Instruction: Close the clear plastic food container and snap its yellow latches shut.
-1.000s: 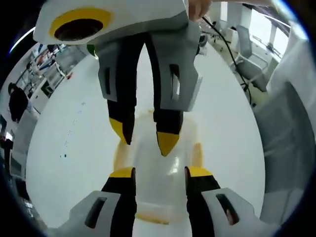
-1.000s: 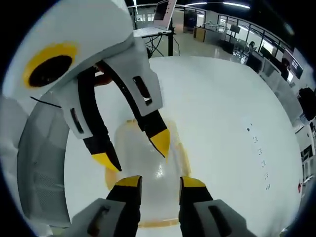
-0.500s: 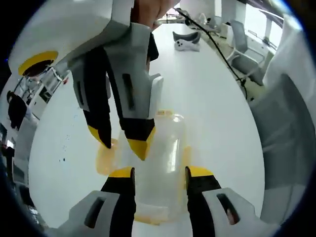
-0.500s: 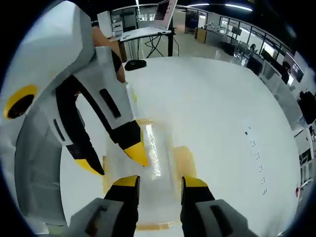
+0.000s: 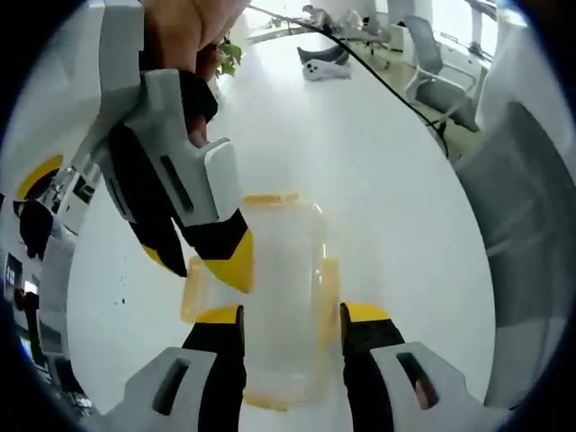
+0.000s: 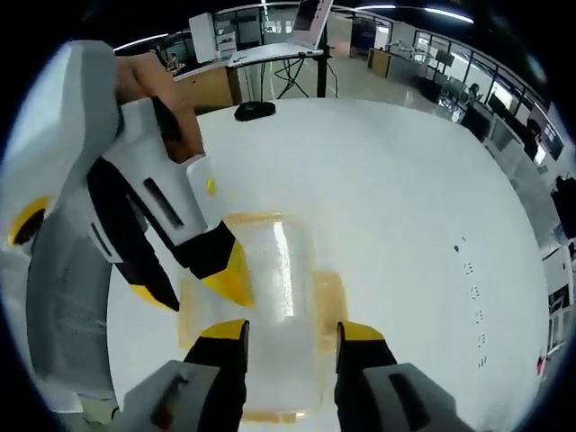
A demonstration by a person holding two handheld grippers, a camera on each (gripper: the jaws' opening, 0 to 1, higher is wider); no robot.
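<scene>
While the container [image 5: 279,297] lies flat on the white table [image 5: 378,180], its clear lid is on and yellow latches [image 5: 192,292] show along its edges. Seen from the left gripper view, the left gripper [image 5: 292,315] hangs over its near end with jaws spread, grasping nothing. Over the container's side, the right gripper [image 5: 202,265] reaches in with yellow tips parted, one tip close to a latch, a hand [image 5: 184,31] behind it. Farther off lies a controller [image 5: 322,65].

In the right gripper view, the container [image 6: 270,288] sits beyond the spread right gripper [image 6: 292,331], and the left gripper [image 6: 193,283] points at its edge.
</scene>
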